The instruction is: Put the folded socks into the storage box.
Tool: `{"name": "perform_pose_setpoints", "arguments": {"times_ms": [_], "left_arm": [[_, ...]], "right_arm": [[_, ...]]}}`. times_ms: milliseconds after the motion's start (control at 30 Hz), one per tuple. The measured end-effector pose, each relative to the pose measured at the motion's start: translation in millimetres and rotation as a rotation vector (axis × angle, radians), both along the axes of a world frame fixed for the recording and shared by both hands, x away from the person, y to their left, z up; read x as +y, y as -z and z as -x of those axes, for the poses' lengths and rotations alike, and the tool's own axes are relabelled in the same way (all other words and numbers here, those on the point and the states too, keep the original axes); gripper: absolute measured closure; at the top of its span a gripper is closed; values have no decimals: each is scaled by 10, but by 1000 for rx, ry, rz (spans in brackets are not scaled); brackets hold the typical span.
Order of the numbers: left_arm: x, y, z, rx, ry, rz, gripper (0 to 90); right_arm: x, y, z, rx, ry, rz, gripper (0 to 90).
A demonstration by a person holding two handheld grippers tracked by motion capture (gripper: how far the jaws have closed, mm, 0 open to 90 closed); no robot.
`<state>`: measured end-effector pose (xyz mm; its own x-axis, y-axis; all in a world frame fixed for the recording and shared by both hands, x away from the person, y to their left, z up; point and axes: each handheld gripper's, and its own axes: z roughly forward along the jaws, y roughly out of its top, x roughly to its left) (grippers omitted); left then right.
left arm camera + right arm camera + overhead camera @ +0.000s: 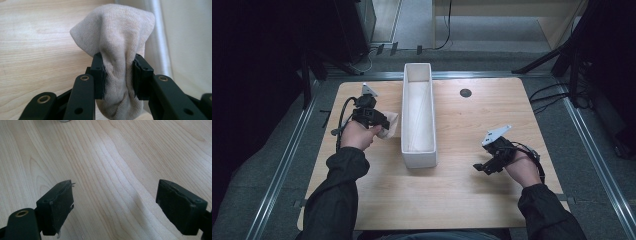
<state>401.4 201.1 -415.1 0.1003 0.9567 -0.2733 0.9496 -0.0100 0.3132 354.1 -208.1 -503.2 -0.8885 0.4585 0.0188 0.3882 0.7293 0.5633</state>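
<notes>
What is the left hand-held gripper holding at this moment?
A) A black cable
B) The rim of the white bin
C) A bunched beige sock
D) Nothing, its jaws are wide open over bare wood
C: in the left gripper view the left hand-held gripper has its pads pressed into both sides of a bunched beige sock, just beside the long white bin.

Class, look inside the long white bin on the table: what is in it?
The white bin shows a bare pale floor; nothing lies there. Its near wall hides the closest strip. The beige sock remains outside, clamped in the left hand-held gripper.
</notes>
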Motion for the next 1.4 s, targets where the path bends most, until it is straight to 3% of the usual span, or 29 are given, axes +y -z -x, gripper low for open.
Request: {"name": "perform_pose_setpoints", "arguments": {"times_ms": [300, 533, 867, 1400], "left_arm": [[-243, -204, -101, -14, 43, 17, 664], [-423, -254, -155, -19, 74, 15, 663], [-651, -143, -192, 13, 101, 9, 664], [-822, 49, -122, 39, 124, 14, 659]], "right_arm": [[2, 4, -2, 1, -4, 3, 144], [-12, 6, -9, 5, -3, 5, 143], [-15, 6, -6, 6, -3, 8, 143], [-11, 11, 0, 11, -5, 15, 143]]}}
